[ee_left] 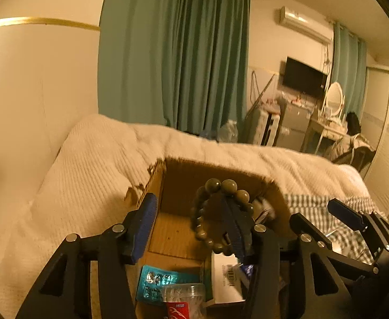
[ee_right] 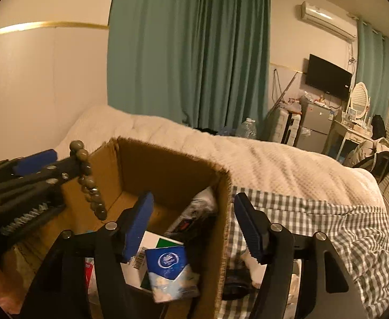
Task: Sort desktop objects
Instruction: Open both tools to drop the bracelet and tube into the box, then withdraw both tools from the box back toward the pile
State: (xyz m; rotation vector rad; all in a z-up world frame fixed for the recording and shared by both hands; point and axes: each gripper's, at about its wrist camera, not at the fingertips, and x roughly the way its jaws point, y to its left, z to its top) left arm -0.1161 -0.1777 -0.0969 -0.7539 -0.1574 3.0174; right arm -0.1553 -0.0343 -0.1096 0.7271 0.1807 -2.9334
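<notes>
Hidden: my own hands are out of both views. The near end of the cardboard box (ee_left: 167, 228) runs off the bottom of the frame, so part of its load is cut off.
Hard to make out: something dark lies deep in the box beyond my right tongs; I cannot tell what it is.
Left tongs (ee_left: 194, 223): spread wide over the open box, tips pointing at its far wall. Nothing is pinched between the pads.
Bead bracelet (ee_left: 221, 212): it hangs looped over my left tongs' right finger, dangling above the box interior. From the right wrist it shows as a bead string (ee_right: 89, 179) drooping off that finger.
Right tongs (ee_right: 197, 226): released, straddling the box's right wall, left pad inside, right pad outside over the checked blanket (ee_right: 314, 228).
Below left tongs: blister pack (ee_left: 158, 281), clear tub (ee_left: 185, 299), white carton (ee_left: 225, 279).
Below right tongs: blue tissue pack (ee_right: 169, 273), inside the box.
</notes>
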